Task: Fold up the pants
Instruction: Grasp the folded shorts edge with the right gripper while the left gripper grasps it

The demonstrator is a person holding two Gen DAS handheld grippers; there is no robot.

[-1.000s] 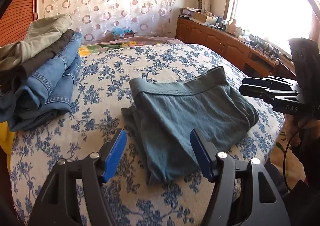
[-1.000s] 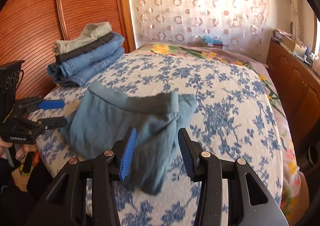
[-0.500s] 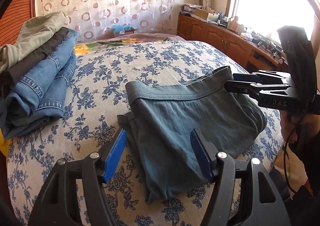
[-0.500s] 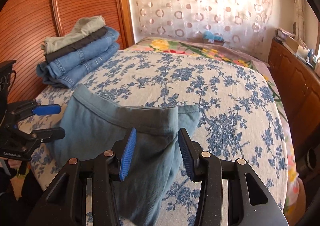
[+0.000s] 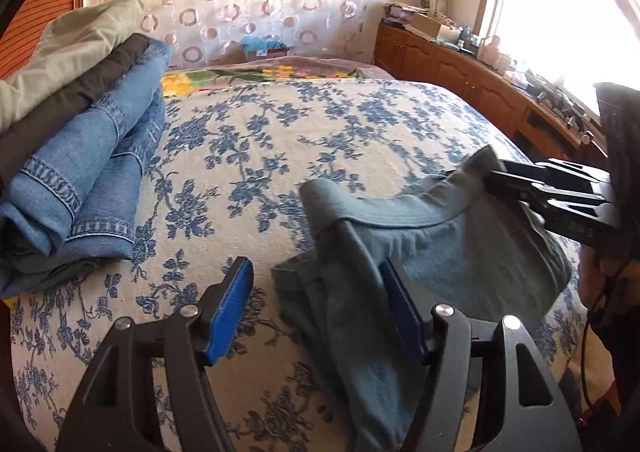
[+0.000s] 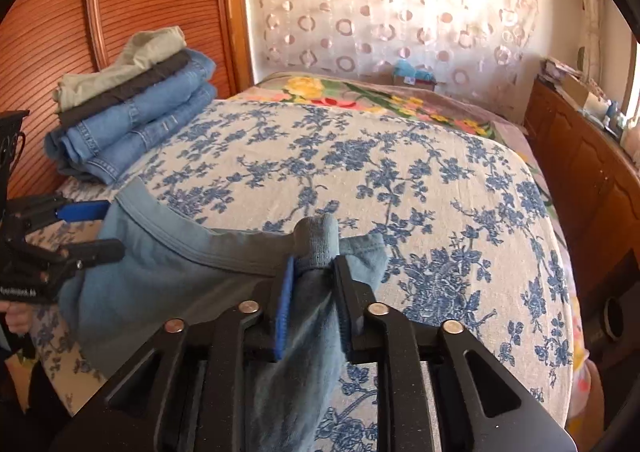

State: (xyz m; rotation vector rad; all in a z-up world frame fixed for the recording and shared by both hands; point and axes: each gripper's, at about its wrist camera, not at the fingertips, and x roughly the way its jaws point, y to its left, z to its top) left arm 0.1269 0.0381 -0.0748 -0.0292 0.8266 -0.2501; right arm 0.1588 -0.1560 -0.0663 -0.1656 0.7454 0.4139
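Note:
Grey-blue pants point(image 5: 460, 252) lie folded on the flowered bedspread point(image 5: 280, 131), waistband toward the far side. My left gripper point(image 5: 316, 268) is open over the pants' left waistband corner; cloth lies between its blue pads, against the right one. My right gripper point(image 6: 314, 262) is closing on the right waistband corner, and the cloth point(image 6: 180, 272) bunches up between its pads. Seen from the left wrist, the right gripper point(image 5: 492, 175) pinches that corner and lifts it. The left gripper point(image 6: 110, 226) shows at the pants' far left edge in the right wrist view.
A stack of folded jeans and trousers point(image 5: 80, 171) sits on the bed's left side, against the wooden headboard point(image 6: 140, 11). A wooden cabinet point(image 5: 460, 67) cluttered with small items runs along the right wall under the window. A floral blanket point(image 6: 360, 99) lies at the far end.
The right jaws have narrowed around the right waistband corner, bunching and raising it. Both grippers have moved in over the pants; the left one now straddles the left corner.

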